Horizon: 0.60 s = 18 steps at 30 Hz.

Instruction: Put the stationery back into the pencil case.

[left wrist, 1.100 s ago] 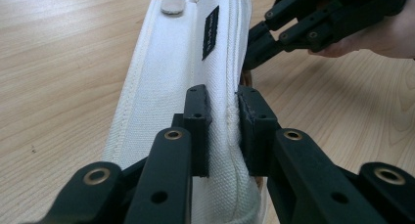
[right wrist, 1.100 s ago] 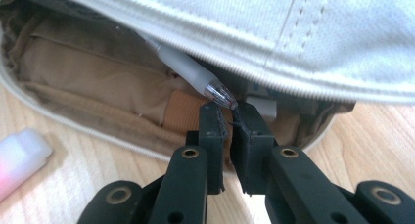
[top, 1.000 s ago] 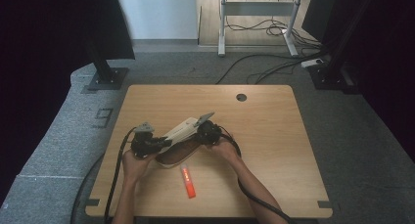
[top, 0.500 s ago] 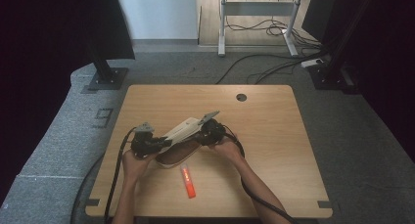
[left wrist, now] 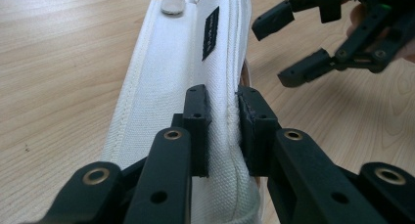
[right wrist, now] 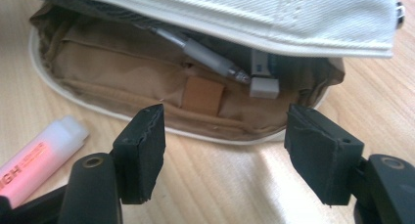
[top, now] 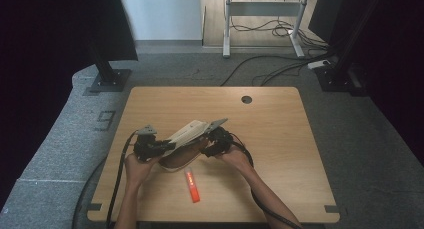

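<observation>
A white fabric pencil case [top: 187,134] with a tan lining [right wrist: 147,70] lies near the middle of the wooden table [top: 280,124]. Its lid [left wrist: 176,72] is held up by my left gripper [left wrist: 222,128], which is shut on the lid's zipper edge. Inside the case lie a grey pen [right wrist: 205,55] and a small white eraser-like piece [right wrist: 264,87]. My right gripper [right wrist: 225,150] stands open just in front of the case's mouth with nothing between its fingers; it also shows in the left gripper view [left wrist: 293,50]. An orange highlighter [top: 192,186] lies on the table in front of the case.
A round cable hole [top: 246,99] sits at the table's far edge. Black cables [top: 117,174] trail off the front left. Monitor stands and floor cables are beyond the table.
</observation>
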### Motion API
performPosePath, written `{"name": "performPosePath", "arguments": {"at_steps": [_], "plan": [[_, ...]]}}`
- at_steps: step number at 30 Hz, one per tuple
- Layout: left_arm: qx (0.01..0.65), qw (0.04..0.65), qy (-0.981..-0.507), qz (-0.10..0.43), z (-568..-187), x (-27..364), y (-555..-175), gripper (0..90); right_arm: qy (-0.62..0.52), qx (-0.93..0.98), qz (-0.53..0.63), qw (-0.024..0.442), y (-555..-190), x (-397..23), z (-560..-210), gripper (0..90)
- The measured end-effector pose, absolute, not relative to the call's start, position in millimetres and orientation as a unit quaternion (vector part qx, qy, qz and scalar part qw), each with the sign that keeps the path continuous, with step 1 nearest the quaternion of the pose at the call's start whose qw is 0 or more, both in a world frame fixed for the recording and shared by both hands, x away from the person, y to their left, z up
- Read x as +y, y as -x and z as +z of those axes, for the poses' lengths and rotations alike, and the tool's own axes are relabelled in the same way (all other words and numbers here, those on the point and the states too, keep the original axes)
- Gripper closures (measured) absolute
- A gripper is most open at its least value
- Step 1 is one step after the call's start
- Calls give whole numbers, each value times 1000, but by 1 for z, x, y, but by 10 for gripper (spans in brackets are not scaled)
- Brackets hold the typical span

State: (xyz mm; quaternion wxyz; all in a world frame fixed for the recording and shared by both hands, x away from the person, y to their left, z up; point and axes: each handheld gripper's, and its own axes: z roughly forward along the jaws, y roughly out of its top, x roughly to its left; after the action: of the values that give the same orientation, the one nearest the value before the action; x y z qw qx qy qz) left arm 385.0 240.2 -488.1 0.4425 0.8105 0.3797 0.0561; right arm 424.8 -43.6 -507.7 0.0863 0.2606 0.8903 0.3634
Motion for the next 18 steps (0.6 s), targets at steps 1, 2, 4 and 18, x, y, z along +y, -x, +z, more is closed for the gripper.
{"name": "performPosePath", "arguments": {"at_steps": [1,2,4,18], "plan": [[380,443,-811,56,-488,240,-385,760,-259,890,364,88,-423,-44,-508,305],[379,443,-811,56,-488,240,-385,759,-260,890,364,87,-421,-44,-507,300],[379,442,-811,56,-488,240,-385,759,-258,890,367,85,-417,-45,-507,297],[376,439,-814,57,-488,239,-385,754,-251,891,372,73,-393,-46,-508,189]]}}
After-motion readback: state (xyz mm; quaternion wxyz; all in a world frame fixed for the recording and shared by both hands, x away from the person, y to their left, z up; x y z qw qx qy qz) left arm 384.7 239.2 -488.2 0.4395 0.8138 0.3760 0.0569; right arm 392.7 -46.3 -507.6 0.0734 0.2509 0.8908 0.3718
